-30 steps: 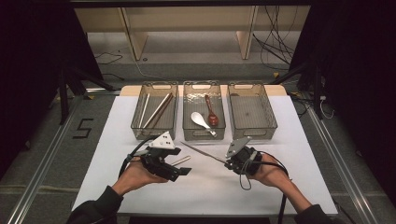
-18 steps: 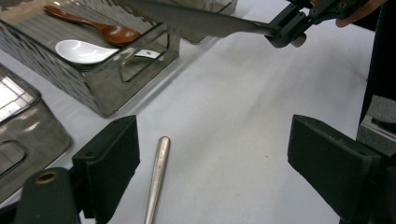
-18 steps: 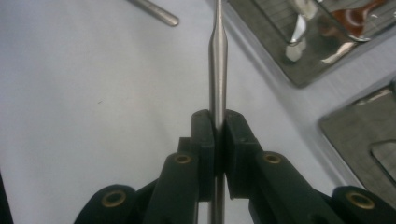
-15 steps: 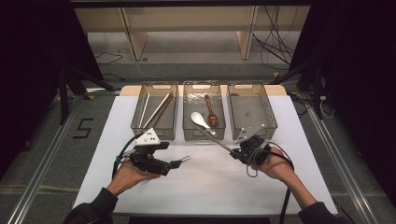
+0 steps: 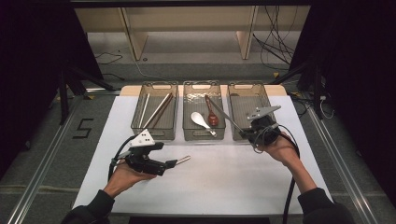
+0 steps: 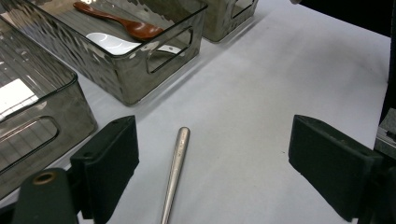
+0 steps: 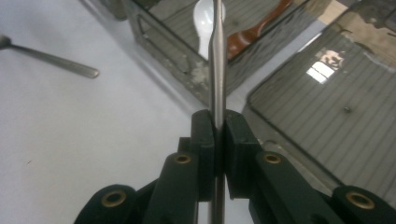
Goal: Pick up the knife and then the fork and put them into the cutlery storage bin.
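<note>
High view: the right gripper (image 5: 252, 130) has risen from the middle of the table to the near wall of the right bin (image 5: 246, 108), clamped on a slim metal utensil (image 5: 223, 113) that slants over the middle bin (image 5: 201, 112). The left gripper (image 5: 170, 164) has swung its second utensil (image 5: 182, 160) lower; sorting looks under way.

Left gripper view: jaws stand wide apart, the handle (image 6: 175, 172) lying loose on the white cover between them, so it has probably been released.

Right gripper view: jaws pressed tight on the shaft (image 7: 217, 60), above a white spoon (image 7: 205, 18) and brown spoon (image 7: 254, 30).
</note>
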Demonstrator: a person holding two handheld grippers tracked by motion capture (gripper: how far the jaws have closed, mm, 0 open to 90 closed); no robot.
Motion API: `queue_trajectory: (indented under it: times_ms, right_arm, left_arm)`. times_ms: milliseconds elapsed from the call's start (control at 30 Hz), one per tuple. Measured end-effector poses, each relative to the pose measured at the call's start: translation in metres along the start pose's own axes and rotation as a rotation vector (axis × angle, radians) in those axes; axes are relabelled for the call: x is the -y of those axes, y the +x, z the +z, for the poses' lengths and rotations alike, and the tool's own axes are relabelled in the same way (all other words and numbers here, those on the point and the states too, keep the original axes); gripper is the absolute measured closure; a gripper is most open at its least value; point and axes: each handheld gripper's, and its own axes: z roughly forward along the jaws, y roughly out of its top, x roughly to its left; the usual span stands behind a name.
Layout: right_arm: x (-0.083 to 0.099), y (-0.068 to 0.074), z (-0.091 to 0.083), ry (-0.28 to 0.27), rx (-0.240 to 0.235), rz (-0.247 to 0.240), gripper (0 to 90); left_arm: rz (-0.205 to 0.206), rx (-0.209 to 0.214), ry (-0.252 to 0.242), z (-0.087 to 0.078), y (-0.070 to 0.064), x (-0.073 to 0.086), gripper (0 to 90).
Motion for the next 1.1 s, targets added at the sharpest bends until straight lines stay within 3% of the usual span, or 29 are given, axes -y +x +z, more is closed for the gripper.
queue_trajectory:
  times_ms: [400, 1100]
  right_arm:
    - [-0.013, -0.028, 0.002, -0.018, 0.046, 0.074, 84.3]
    - [-0.034, -0.066, 0.018, 0.018, 0.119, 0.197, 84.3]
  left_arm:
    - [-0.008, -0.017, 0.004, 0.000, 0.001, 0.002, 15.6]
    - [-0.014, -0.018, 0.001, -0.001, 0.003, 0.002, 15.6]
